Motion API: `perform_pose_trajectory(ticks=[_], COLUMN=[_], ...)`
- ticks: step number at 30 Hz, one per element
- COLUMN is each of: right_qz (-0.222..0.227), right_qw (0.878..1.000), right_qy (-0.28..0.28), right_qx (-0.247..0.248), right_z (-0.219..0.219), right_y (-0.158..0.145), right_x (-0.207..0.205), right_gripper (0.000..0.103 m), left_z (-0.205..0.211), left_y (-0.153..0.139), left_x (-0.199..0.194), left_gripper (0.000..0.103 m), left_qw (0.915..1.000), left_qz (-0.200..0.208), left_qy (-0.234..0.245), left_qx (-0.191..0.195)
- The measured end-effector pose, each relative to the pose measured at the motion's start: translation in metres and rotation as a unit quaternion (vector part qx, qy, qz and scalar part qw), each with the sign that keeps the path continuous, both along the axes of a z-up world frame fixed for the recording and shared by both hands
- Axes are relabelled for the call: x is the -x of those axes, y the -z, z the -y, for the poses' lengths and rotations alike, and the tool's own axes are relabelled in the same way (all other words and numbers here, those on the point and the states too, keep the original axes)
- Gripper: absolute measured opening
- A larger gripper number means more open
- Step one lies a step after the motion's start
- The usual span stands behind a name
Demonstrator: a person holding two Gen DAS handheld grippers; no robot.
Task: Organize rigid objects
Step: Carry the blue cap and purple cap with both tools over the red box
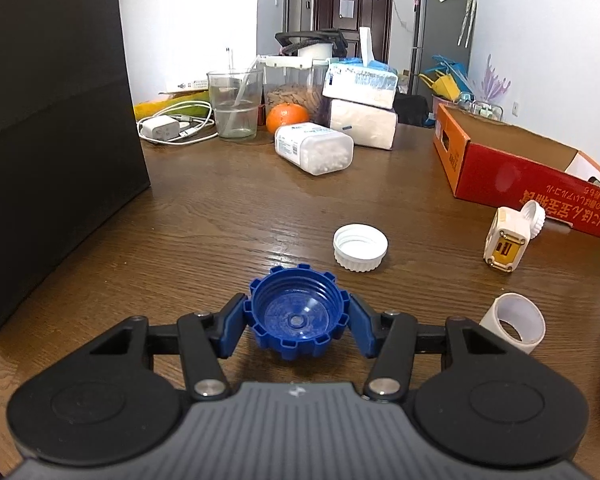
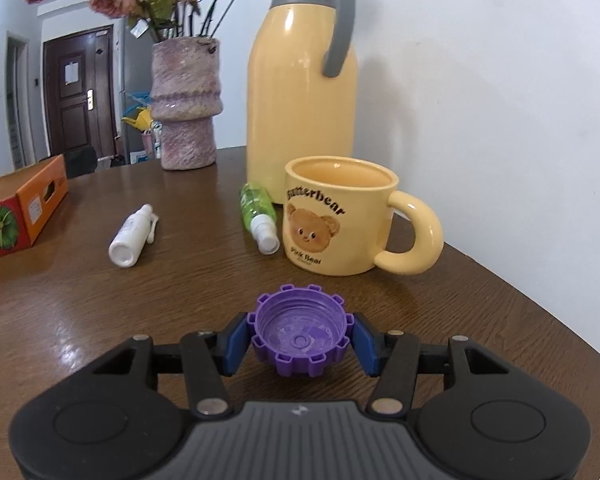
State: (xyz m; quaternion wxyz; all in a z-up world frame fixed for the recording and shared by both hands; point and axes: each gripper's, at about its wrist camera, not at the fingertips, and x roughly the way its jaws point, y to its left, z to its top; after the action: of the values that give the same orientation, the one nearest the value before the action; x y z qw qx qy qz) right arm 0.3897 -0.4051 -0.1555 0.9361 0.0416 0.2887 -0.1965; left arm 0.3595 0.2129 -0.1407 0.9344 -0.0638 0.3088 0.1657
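Two toothed bottle caps are in hand at once, one per gripper, and the step I judge to be under way is lifting both to carry them to wherever the caps get gathered. The left gripper (image 1: 296,322) has its blue fingers (image 1: 232,328) drawn in narrow against the sides of the blue cap (image 1: 296,316), which sits open side up on the bare middle of the worktop (image 1: 220,216); the right gripper (image 2: 300,340) clamps the purple cap (image 2: 300,332) the same way, open side up, towards the worktop's right edge in front of the yellow mug (image 2: 340,216). To do this well, the pads should bear on the teeth squarely, on opposite sides, since a ridged rim can twist out if caught on one tooth only; I would check the left hold in particular, as contact on its right side looks light. Lift straight up before moving sideways, keeping each cap level. The open red carton (image 1: 512,160) at the far right of the worktop looks a likely destination, though that is a guess. On the way, the left hand should clear the white cap (image 1: 360,246) just beyond the blue one and the white tube (image 1: 516,322) nearer the right. Both grippers point forward and tilt downward at a moderate slant, low over the wood, wrists level with no visible roll.
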Motion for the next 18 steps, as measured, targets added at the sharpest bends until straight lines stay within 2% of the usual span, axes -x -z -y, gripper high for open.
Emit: perform_pose_trajectory(ticks=[6, 11, 18], right_qz=[0.003, 0.014, 0.026], right_qw=[1.000, 0.997, 0.988], right_qy=[-0.027, -0.072, -0.147], right_qx=[-0.012, -0.017, -0.023], right_z=[-0.016, -0.040, -0.086], right_y=[-0.011, -0.031, -0.064], right_x=[0.015, 0.027, 0.039], right_gripper=[0.053, 0.053, 0.053], left_z=[0.003, 0.011, 0.041], left_y=[-0.005, -0.015, -0.045], left_x=[0.008, 0.021, 0.043], left_gripper=[0.055, 0.055, 0.055], left_qw=[0.9999, 0.9999, 0.9988], left_qz=[0.007, 0.012, 0.035], left_qy=[-0.006, 0.000, 0.033], left_qx=[-0.006, 0.000, -0.005])
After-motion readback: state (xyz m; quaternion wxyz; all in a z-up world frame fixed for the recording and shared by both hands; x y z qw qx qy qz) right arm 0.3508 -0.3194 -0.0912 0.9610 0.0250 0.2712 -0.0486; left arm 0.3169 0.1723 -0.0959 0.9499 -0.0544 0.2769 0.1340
